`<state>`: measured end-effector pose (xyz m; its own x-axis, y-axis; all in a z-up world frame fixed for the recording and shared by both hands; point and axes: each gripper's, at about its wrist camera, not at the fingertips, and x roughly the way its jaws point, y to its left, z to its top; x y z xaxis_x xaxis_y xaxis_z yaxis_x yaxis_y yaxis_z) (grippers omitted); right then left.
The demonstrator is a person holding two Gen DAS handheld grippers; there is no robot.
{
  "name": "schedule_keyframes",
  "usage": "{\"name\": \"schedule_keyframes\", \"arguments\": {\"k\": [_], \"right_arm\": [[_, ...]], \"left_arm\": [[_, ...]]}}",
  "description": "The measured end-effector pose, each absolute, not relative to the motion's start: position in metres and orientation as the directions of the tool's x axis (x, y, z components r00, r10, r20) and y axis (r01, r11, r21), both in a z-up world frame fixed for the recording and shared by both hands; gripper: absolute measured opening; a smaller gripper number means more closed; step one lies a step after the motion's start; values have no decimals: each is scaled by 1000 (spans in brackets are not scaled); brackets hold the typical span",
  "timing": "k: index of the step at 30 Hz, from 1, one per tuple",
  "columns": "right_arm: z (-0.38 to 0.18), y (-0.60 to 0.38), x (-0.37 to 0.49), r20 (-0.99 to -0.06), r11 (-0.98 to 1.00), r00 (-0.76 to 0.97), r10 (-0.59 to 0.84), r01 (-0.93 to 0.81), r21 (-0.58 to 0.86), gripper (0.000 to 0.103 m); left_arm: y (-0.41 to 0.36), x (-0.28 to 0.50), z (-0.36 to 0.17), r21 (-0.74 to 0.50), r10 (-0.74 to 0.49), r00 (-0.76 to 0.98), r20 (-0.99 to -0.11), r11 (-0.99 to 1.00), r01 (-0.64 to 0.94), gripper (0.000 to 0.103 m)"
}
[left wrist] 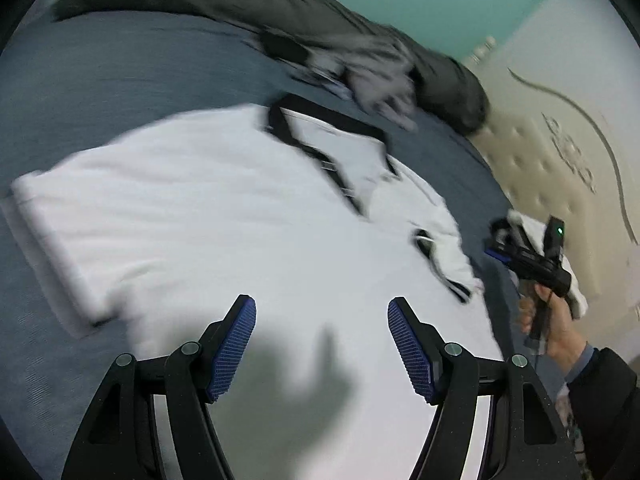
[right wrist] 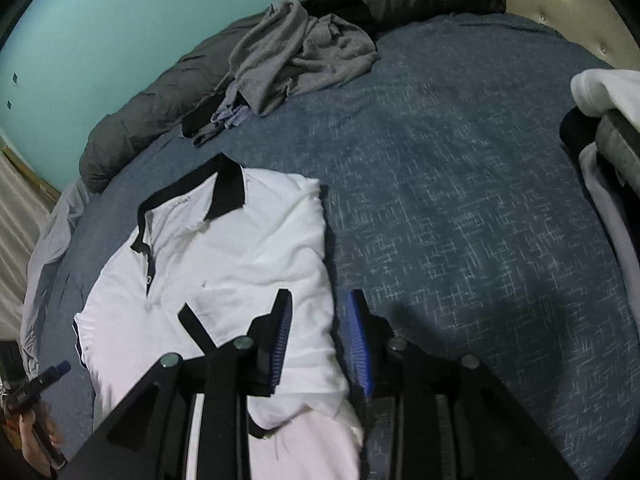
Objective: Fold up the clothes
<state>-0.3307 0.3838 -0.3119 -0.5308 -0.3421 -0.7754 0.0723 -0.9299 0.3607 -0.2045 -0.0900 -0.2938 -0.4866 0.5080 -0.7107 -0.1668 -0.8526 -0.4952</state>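
A white polo shirt (left wrist: 240,220) with a black collar lies flat on the blue bedspread (right wrist: 460,200), one side folded in. My left gripper (left wrist: 322,308) hovers open over the shirt's lower body, with nothing between its blue pads. In the right wrist view the shirt (right wrist: 224,248) shows a black-cuffed sleeve folded across its front. My right gripper (right wrist: 320,300) hangs over the shirt's right edge, its fingers a narrow gap apart and holding nothing. A hand holds the right gripper (left wrist: 496,236) just off the shirt's edge. The left gripper (right wrist: 60,368) shows at the lower left.
A crumpled grey garment pile (right wrist: 304,52) lies at the far side against a dark grey duvet (right wrist: 160,112). A stack of folded clothes (right wrist: 600,120) sits at the right edge. A padded cream headboard (left wrist: 560,160) bounds the bed; a teal wall stands behind.
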Motion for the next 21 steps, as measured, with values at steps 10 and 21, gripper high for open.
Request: {"name": "schedule_keyframes", "arguments": {"k": [10, 21], "right_arm": [[-322, 402, -355, -783, -930, -514, -350, 89, 357, 37], [-335, 369, -434, -841, -953, -449, -301, 178, 246, 37]], "left_arm": [[45, -289, -318, -514, 589, -350, -729, -808, -290, 72], [78, -321, -343, -521, 596, -329, -732, -802, -294, 72]]}}
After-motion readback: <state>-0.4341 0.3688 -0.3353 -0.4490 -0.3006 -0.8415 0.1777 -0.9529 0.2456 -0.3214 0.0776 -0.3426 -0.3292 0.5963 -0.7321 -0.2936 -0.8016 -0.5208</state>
